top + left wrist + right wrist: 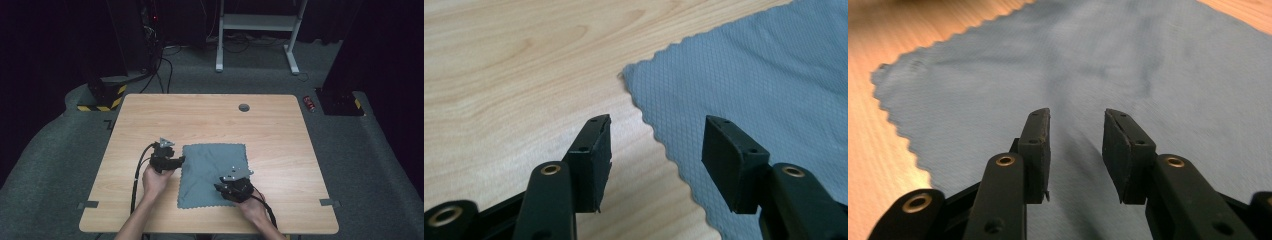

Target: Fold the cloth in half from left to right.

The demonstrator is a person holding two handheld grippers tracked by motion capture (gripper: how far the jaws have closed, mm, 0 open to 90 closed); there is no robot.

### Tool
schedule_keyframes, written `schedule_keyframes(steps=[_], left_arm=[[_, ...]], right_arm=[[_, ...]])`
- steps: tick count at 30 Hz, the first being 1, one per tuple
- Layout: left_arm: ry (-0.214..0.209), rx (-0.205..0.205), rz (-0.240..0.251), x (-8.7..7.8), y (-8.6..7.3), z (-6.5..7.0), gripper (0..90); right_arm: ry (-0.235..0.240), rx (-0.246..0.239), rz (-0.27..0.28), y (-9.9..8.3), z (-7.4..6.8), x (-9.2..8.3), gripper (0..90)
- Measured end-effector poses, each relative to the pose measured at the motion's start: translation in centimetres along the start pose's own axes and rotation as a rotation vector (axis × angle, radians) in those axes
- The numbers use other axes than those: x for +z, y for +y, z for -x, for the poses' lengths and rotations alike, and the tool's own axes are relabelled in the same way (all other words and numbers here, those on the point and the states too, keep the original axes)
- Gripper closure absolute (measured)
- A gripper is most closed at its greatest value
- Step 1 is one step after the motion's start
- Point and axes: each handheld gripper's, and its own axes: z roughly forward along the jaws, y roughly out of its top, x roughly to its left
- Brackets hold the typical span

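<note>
Grey cloth [214, 174] lies flat on the bench [210, 120], near-centre, toward the person's edge. Roughly square, so no real long axis; sides run about parallel to the bench edges, slightly skewed. Pinked zigzag edges. One corner points away toward the far left, seen in the left claw view [626, 75].

Left claw [176, 161]: at the cloth's left edge, near its far-left corner, pointing across toward the cloth. In its own view [656, 145] the jaws stand moderately wide apart, one over bare wood, the other over the fabric, with the zigzag edge running between them. Pads clear of the cloth, nothing gripped. Whether the tips touch the bench I can't tell.

Right claw [222, 189]: over the cloth's near-right part, pointing in toward its middle. In its own view [1077, 145] the jaws sit about half open, narrower gap than the left, both above the fabric. Nothing between the pads, no fold or pinch in the cloth under them. Contact with the fabric not readable; that view is slightly blurred.

Each claw is in a hand, left hand [155, 181], right hand [254, 207], cables trailing back to the near edge.

Off the bench: round hole [244, 107] in the far part of the top, red can [310, 103] on the floor to the far right.
</note>
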Motion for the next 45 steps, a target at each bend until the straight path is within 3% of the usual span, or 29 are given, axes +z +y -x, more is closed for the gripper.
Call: schedule_keyframes(steps=[2, 5, 7, 8, 12, 16, 19, 25, 27, 29, 31, 35, 40, 45], left_arm=[[-0.002, -0.011, 0.025, 0.0, 0.2, -0.2, 46.3], [0.013, 0.003, -0.013, 0.5, 0.9, -0.2, 45.5], [0.015, -0.002, 0.008, 0.6, 1.1, -0.4, 46.2], [0.009, -0.013, 0.001, 0.8, 1.3, -0.5, 46.7], [0.028, 0.004, -0.019, 1.4, 2.0, -0.7, 45.9], [0.027, -0.026, -0.009, 1.9, 2.0, -1.0, 46.2], [0.036, -0.028, -0.025, 2.5, 1.9, -1.3, 46.3], [0.052, -0.05, -0.002, 2.8, 1.9, -2.0, 47.2], [0.061, -0.037, -0.032, 3.1, 2.3, -2.1, 46.7], [0.073, -0.021, -0.027, 3.2, 2.7, -1.9, 46.4], [0.069, -0.033, 0.004, 3.2, 2.9, -1.8, 47.6], [0.09, -0.012, -0.054, 4.2, 2.8, -2.0, 47.2], [0.095, 0.021, -0.065, 4.6, 3.4, -1.5, 47.9], [0.082, 0.033, -0.064, 4.8, 3.4, -1.2, 57.8]], right_arm=[[0.01, -0.014, 0.003, 0.4, -0.5, 0.2, 63.7], [0.03, -0.037, 0.008, 1.0, -1.3, 0.6, 63.6], [0.043, -0.053, 0.015, 1.3, -1.8, 1.0, 62.9], [0.05, -0.063, 0.018, 1.5, -2.1, 1.2, 62.5], [0.096, -0.085, 0.011, 2.0, -3.4, 2.0, 62.4], [0.128, -0.132, 0.007, 2.8, -5.0, 2.8, 63.5], [0.154, -0.169, 0.018, 3.3, -6.2, 3.3, 64.4], [0.2, -0.226, 0.001, 3.5, -8.9, 4.4, 64.8], [0.2, -0.245, -0.005, 3.5, -9.6, 4.6, 64.7], [0.206, -0.259, -0.005, 3.6, -10.0, 4.8, 64.4], [0.207, -0.263, -0.011, 3.6, -10.3, 5.0, 64.3], [0.2, -0.292, -0.021, 3.6, -10.9, 5.2, 64.7], [0.21, -0.28, -0.026, 3.6, -10.9, 5.3, 68.1], [0.207, -0.28, -0.022, 3.5, -10.8, 5.3, 76.8]])
